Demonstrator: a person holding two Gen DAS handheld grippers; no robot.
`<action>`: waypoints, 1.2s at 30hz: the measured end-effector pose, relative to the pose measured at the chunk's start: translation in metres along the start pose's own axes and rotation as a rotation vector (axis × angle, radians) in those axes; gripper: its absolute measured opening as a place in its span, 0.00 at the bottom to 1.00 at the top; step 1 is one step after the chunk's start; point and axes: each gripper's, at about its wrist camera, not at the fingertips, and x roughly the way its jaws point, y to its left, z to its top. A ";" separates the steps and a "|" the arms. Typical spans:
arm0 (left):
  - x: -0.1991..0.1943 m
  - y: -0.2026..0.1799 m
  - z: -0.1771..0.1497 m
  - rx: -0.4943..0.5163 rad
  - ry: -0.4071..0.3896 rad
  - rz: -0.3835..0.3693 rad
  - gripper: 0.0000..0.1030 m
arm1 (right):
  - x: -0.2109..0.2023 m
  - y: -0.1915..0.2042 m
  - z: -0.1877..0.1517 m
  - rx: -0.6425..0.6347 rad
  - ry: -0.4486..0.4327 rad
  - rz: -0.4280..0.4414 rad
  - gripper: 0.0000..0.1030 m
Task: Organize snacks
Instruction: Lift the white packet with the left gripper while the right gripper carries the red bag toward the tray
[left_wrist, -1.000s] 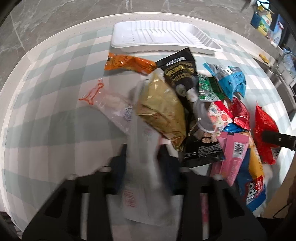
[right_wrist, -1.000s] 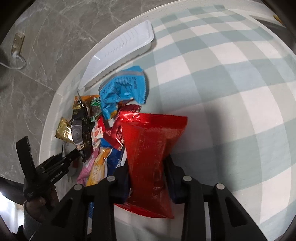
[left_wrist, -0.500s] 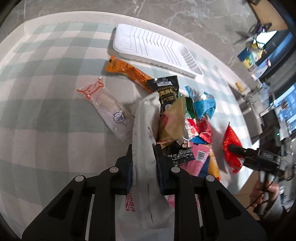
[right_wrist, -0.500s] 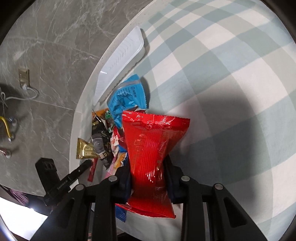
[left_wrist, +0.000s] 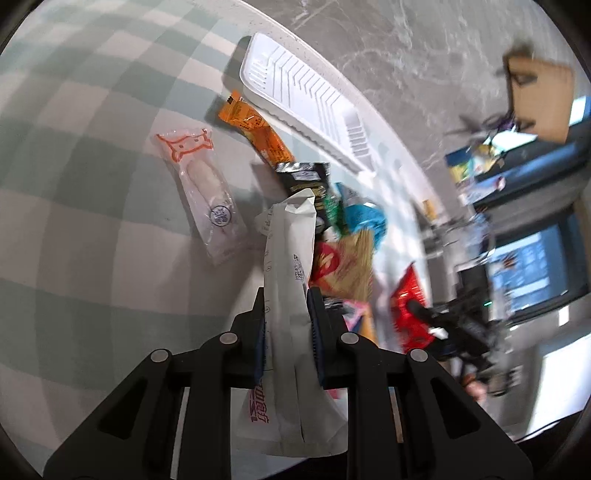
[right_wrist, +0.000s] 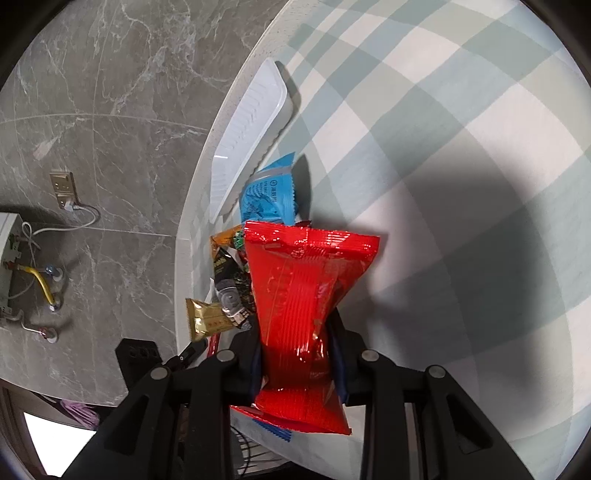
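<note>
Left tool (left_wrist: 286, 325) clenched on long white paper-like snack sachet (left_wrist: 291, 280); right tool (right_wrist: 301, 354) grips glossy red foil snack bag (right_wrist: 306, 295). Ribbed white plastic tray (left_wrist: 295, 88) looks empty; pile on checked tabletop (left_wrist: 92, 184) remains, so barely started.

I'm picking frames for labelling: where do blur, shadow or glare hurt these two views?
Left wrist view: right edge smeared, blurring the red foil packet; the white paper pouch stays sharp. Right wrist view: sharp, a broad shadow darkens the checked tablecloth, and the red foil packet shows glints.

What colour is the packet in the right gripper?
Shiny red packet, pinched in the right gripper; clearest in the right wrist view.
</note>
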 end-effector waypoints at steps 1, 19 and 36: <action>-0.002 0.002 0.000 -0.021 -0.002 -0.031 0.17 | -0.001 -0.001 0.000 0.010 0.001 0.011 0.31; -0.033 -0.003 0.045 -0.162 -0.065 -0.283 0.17 | 0.002 0.014 0.026 0.143 0.004 0.248 0.31; -0.005 -0.012 0.162 -0.165 -0.087 -0.310 0.17 | 0.037 0.053 0.123 0.108 -0.003 0.271 0.32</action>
